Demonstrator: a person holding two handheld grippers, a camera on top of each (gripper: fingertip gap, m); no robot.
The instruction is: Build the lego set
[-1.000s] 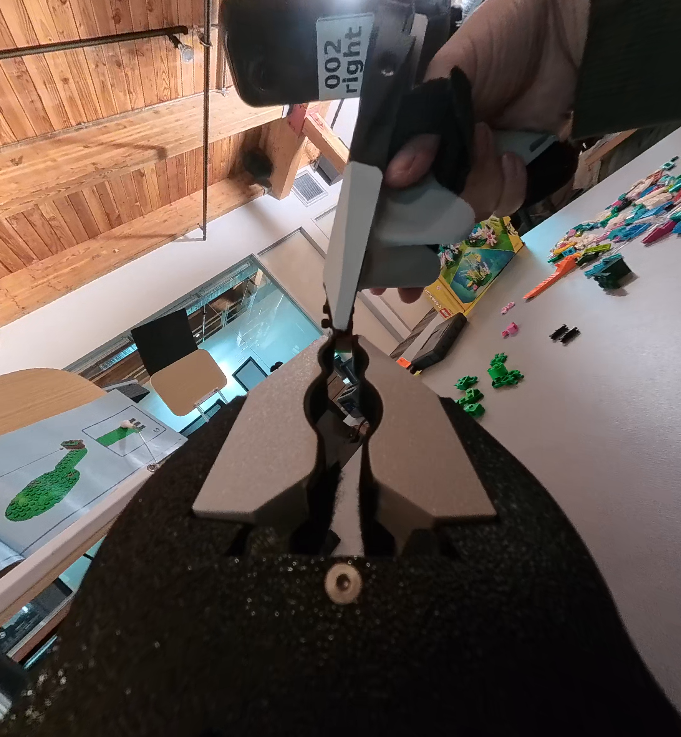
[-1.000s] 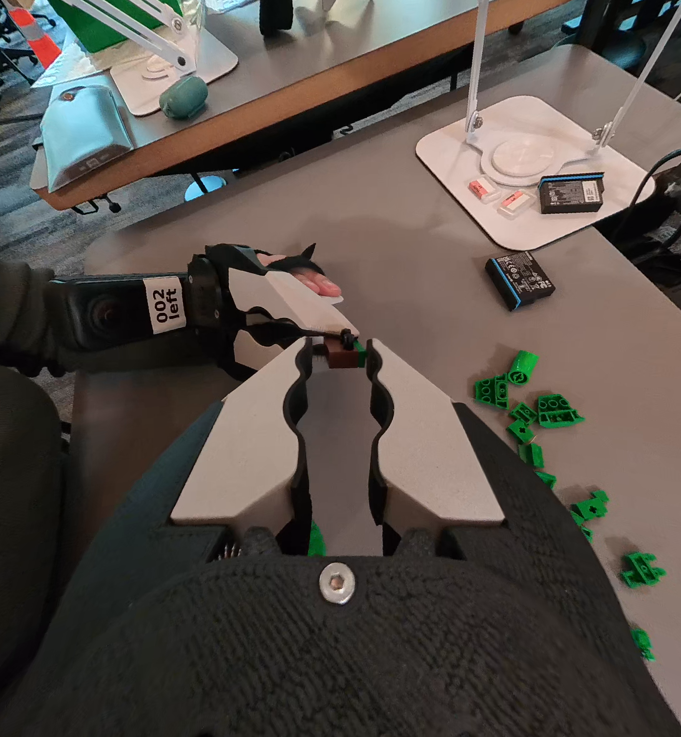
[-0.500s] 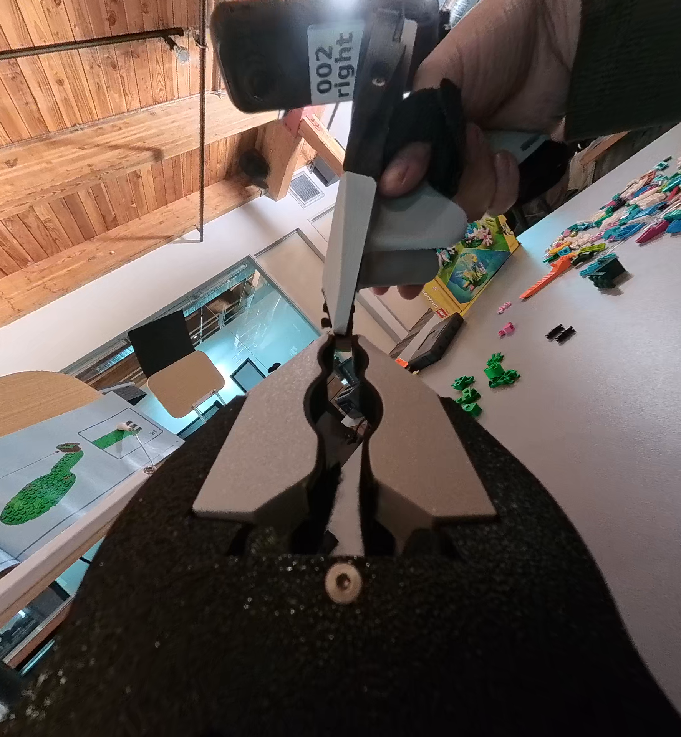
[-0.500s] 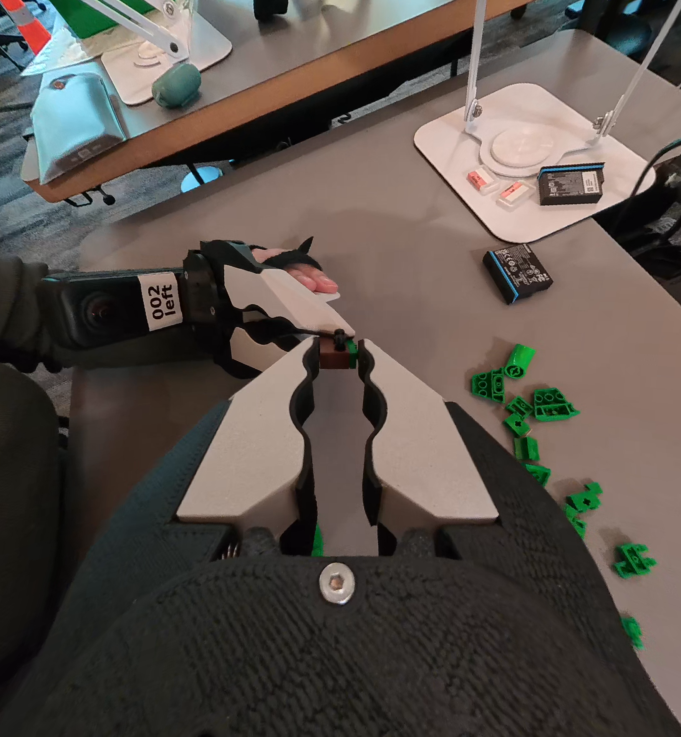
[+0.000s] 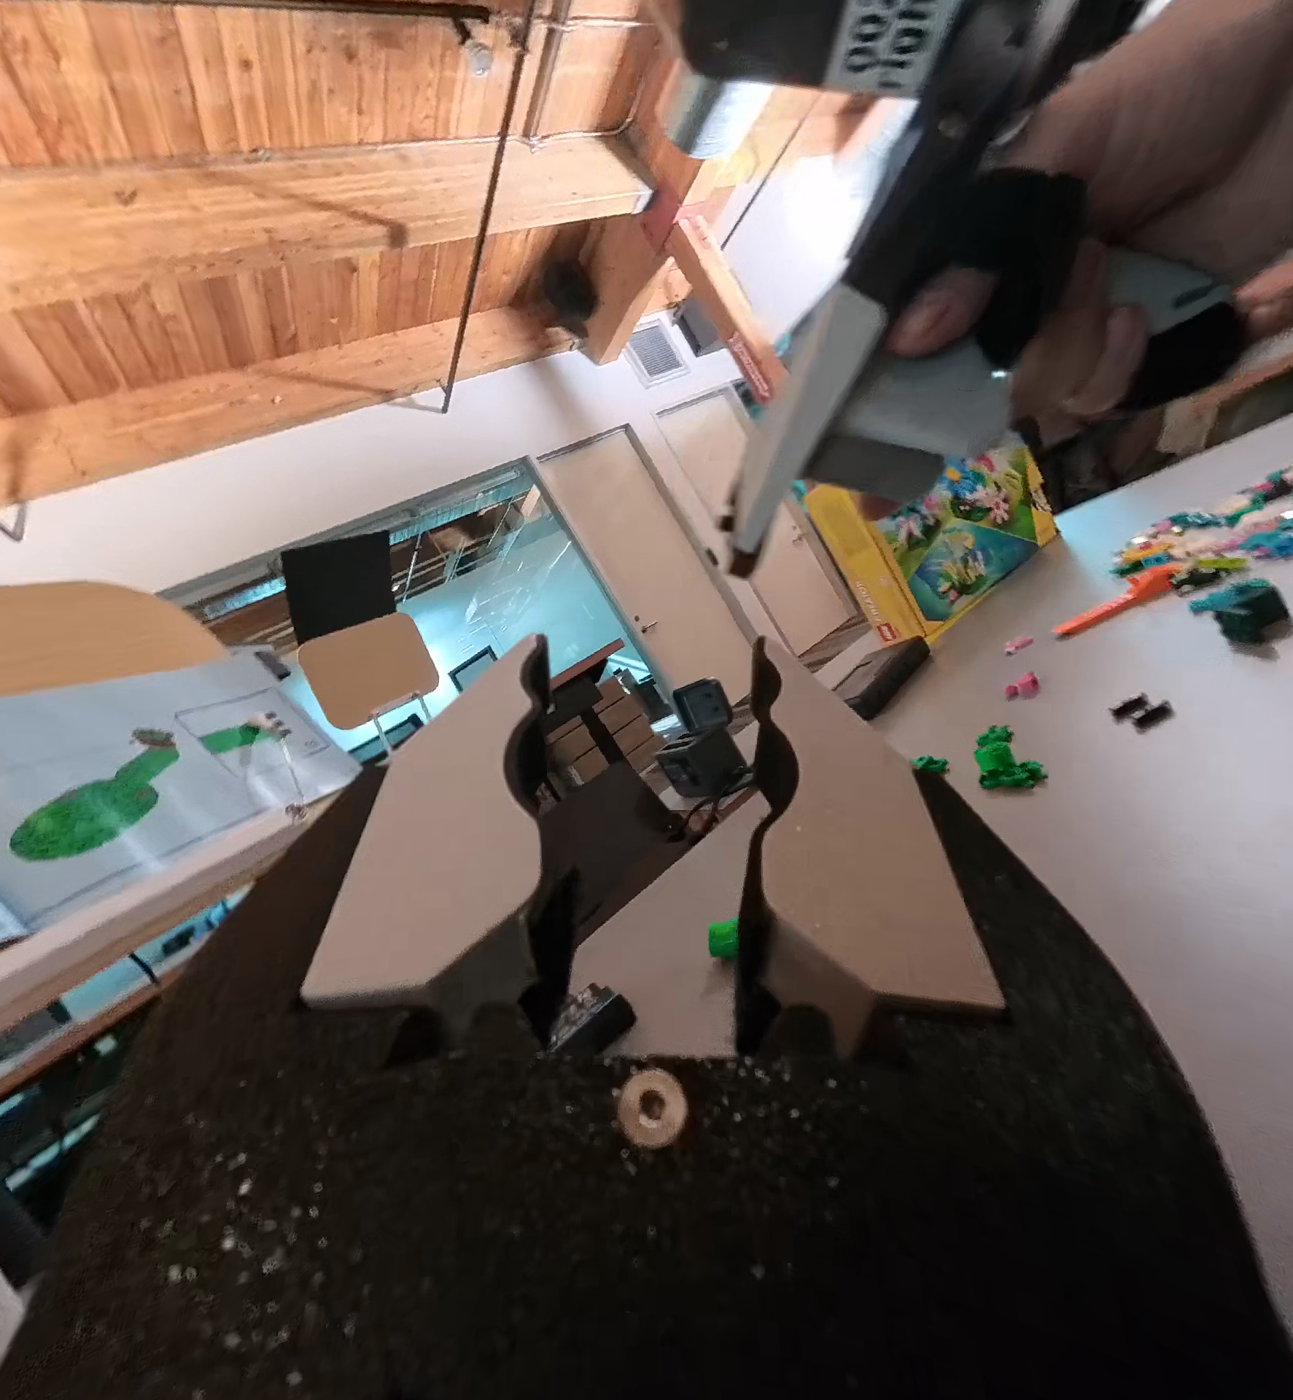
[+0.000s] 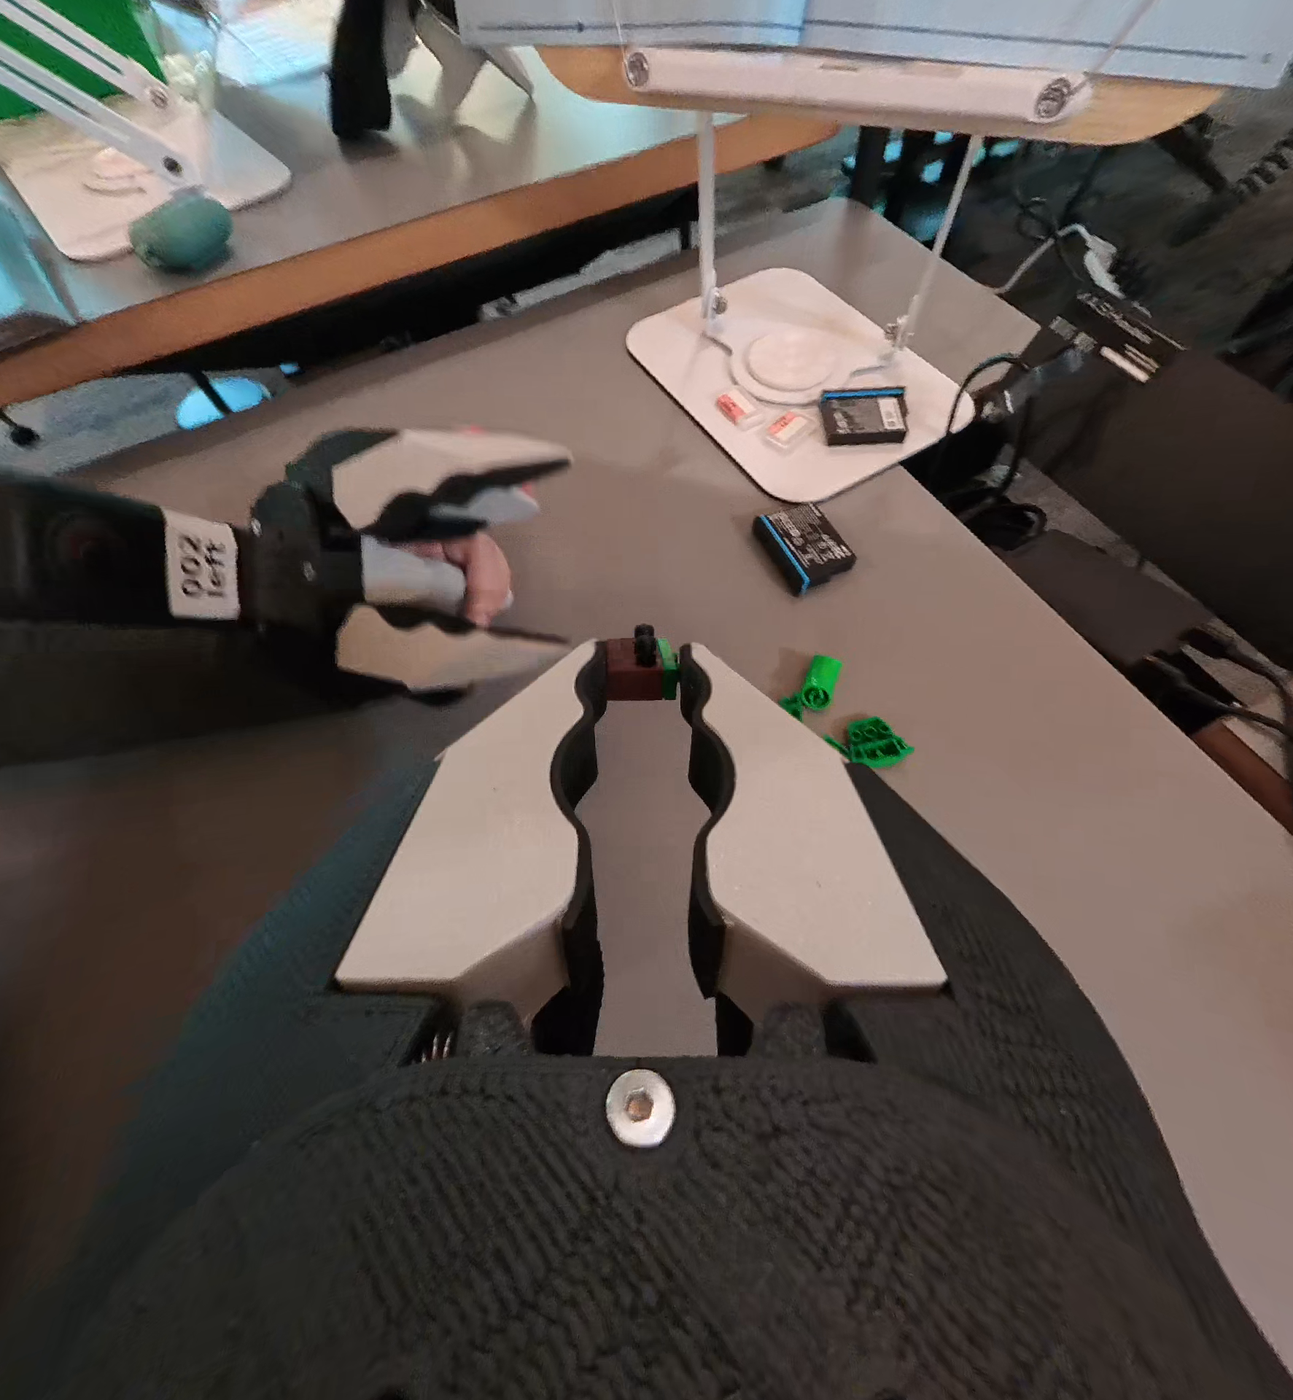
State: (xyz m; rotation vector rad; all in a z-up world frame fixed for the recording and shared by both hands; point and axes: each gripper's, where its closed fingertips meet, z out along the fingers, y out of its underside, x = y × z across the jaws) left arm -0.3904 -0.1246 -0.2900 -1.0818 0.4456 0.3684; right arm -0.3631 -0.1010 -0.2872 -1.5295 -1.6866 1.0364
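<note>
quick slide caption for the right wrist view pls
Right tool grips a small brown-and-green lego assembly above the grey table; left tool open alongside.

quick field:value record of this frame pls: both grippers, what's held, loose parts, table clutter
left gripper: open, empty, apart from the right one
right gripper: shut on small assembly
small assembly: brown brick, green piece on its right side, black peg on top
loose green pieces: on the grey table, right of the right gripper
black battery: flat on the table
white stand base: carries another battery
</note>
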